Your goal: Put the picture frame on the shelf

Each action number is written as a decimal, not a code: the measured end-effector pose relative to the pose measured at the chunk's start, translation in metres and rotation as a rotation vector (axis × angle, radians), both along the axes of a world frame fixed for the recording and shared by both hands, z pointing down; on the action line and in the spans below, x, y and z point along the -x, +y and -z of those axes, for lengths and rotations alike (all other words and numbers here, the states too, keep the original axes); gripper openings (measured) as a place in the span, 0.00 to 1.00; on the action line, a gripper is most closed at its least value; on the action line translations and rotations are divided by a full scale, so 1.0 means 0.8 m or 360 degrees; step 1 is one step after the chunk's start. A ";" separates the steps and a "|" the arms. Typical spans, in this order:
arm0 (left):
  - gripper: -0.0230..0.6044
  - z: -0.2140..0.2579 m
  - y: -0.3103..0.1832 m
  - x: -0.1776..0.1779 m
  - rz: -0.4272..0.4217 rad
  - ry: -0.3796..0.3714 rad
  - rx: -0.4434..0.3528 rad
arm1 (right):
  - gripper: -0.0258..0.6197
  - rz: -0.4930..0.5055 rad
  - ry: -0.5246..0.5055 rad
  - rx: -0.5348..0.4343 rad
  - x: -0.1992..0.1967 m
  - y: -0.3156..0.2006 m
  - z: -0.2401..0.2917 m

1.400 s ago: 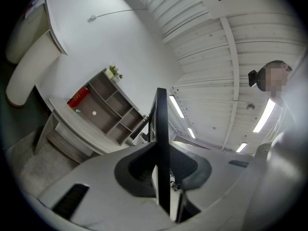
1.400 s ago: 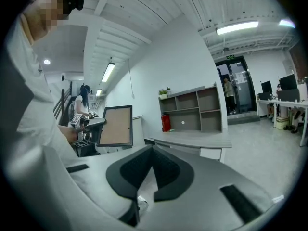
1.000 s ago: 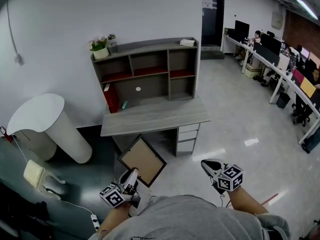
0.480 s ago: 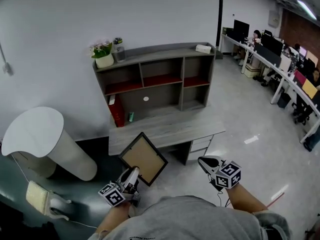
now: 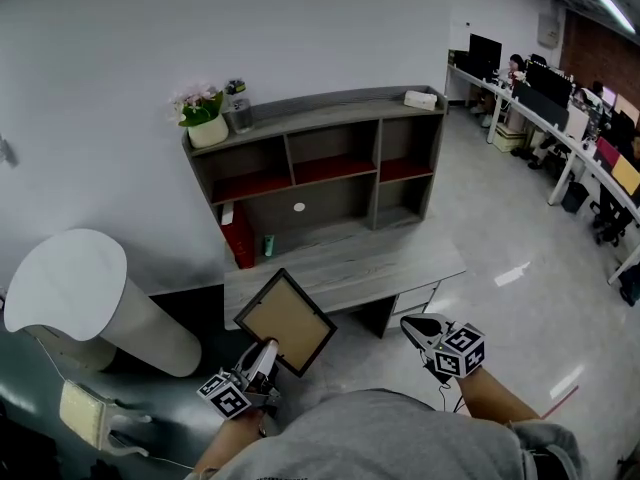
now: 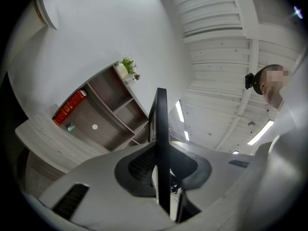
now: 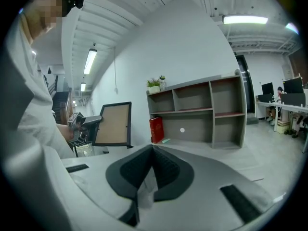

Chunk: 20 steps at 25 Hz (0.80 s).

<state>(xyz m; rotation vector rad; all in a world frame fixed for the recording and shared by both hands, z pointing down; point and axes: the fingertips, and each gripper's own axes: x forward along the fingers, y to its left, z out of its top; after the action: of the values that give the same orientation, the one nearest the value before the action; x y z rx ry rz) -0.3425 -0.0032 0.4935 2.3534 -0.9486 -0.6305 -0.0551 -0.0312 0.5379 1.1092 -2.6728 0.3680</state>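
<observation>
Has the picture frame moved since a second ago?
Yes. The picture frame, held in the left claw, has come closer to the desk; its top corner now overlaps the desktop.

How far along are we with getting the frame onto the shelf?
Done: the picture frame is picked up, clamped by its edge in the left gripper. In hand: it is held up in front of the desk, short of the shelf. Left: reach the shelf, set the frame on it, release. The right gripper is shut and empty.
</observation>
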 end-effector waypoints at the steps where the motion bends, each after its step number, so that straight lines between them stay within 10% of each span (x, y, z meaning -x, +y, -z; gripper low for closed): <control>1: 0.18 0.000 -0.006 0.001 0.0009 0.0003 0.0003 | 0.06 0.0006 -0.0004 0.0001 0.000 -0.009 -0.001; 20: 0.18 0.049 -0.255 -0.107 0.0386 0.0102 -0.0110 | 0.06 0.0467 -0.0047 -0.0094 -0.071 -0.348 0.013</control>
<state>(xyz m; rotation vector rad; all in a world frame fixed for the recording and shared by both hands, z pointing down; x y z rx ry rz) -0.2566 -0.2072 0.4545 2.2805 -1.2117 -0.8394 0.0019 -0.3098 0.5276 0.7131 -2.8327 0.2547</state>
